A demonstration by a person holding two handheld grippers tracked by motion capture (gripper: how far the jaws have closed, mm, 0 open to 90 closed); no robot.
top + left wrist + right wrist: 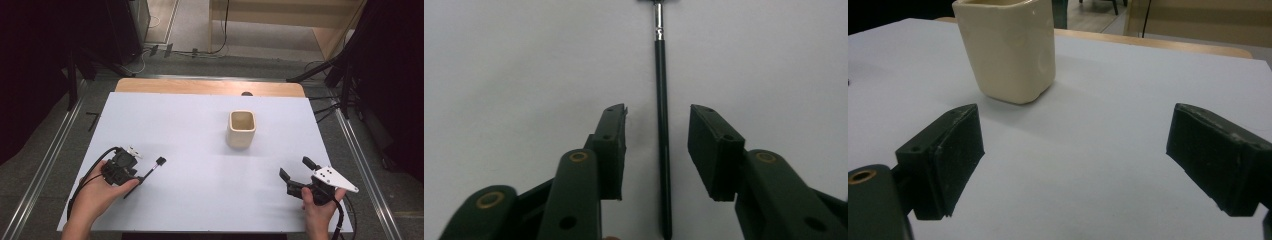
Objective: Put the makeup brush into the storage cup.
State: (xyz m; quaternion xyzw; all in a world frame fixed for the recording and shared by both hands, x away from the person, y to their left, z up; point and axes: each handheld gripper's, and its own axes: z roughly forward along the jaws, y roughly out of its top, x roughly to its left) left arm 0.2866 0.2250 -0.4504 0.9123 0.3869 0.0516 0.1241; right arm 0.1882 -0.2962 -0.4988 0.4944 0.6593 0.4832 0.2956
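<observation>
While both forearms enter from the near edge of the table (200, 105), we find the left gripper (658, 145) held low over the white surface at the near left, its hand wrapped around the body and its nose angled toward the table's middle. A thin black rod-like tool (662, 150) with a short silver neck and a small dark head lies flat on the table between its jaws; the jaws stand apart on either side of the shaft, and we see a clear gap on each side, so no pad presses on it. The right gripper (1075, 160) rests near the near right corner, tilted up toward the far side, its jaws wide apart with nothing between them. A cream square-sided cup (242, 128) stands upright right of centre, well apart from both grippers. Open white surface lies all around it. We read no writing or label anywhere.
</observation>
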